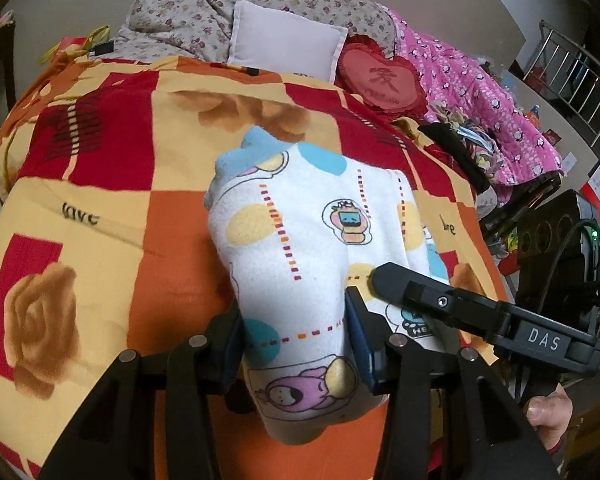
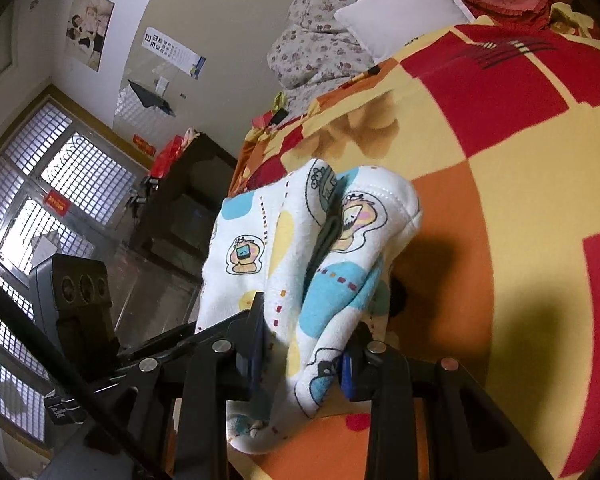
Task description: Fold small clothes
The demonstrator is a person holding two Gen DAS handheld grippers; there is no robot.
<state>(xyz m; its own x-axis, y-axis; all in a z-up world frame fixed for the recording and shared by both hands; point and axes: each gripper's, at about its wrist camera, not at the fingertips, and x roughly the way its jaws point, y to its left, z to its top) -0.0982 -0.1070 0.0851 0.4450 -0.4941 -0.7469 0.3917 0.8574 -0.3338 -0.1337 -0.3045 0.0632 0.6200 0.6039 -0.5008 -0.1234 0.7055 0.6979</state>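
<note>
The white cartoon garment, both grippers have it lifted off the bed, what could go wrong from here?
The left gripper pinches only a bunched part of the white garment, so cloth might slip free. The right gripper holds a crumpled wad, so the fold may land uneven on the quilt.

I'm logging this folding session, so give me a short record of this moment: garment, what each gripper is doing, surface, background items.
garment: white cartoon-print baby garment, bunched, lifted off the bed
left gripper: shut on the garment, cloth between its pads
right gripper: shut on the garment, a fold of cloth between its pads
surface: bedspread in red, orange and yellow checks with rose prints
background: white pillow, red heart cushion, floral quilt, pink quilt
fold state: not yet folded flat
</note>
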